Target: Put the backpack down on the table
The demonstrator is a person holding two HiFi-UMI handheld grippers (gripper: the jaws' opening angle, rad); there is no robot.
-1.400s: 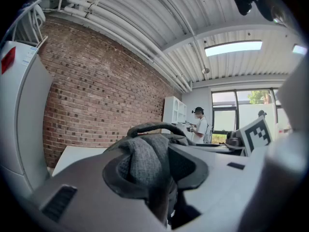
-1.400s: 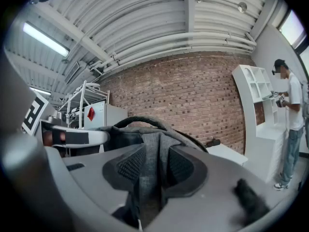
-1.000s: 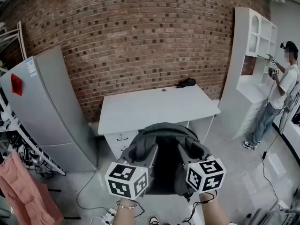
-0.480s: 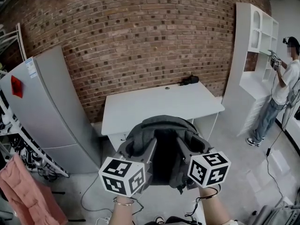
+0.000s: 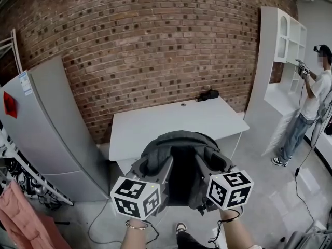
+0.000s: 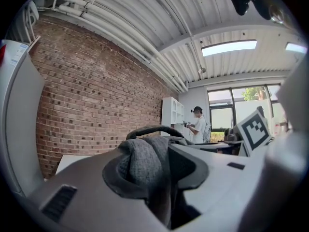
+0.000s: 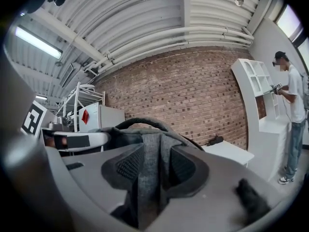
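Note:
A grey backpack (image 5: 179,148) hangs in the air between my two grippers, in front of the near edge of the white table (image 5: 155,124). In the head view my left gripper (image 5: 167,166) grips its left shoulder strap and my right gripper (image 5: 201,165) grips the right one. The left gripper view shows grey strap fabric (image 6: 140,161) bunched between the pads of the left gripper (image 6: 155,174). In the right gripper view, a flat grey strap (image 7: 147,178) is pinched by the right gripper (image 7: 150,170). The backpack's top handle (image 7: 142,123) arches above it.
A small black object (image 5: 208,94) lies at the table's far right corner by the brick wall. A grey fridge (image 5: 49,121) stands left of the table, a white shelf unit (image 5: 277,61) to the right with a person (image 5: 311,102) at it. Pink cloth (image 5: 21,217) hangs at lower left.
Both grippers have carried the backpack forward and a little up towards the table. The table's near edge now lies behind the backpack's top. The grips are unchanged.

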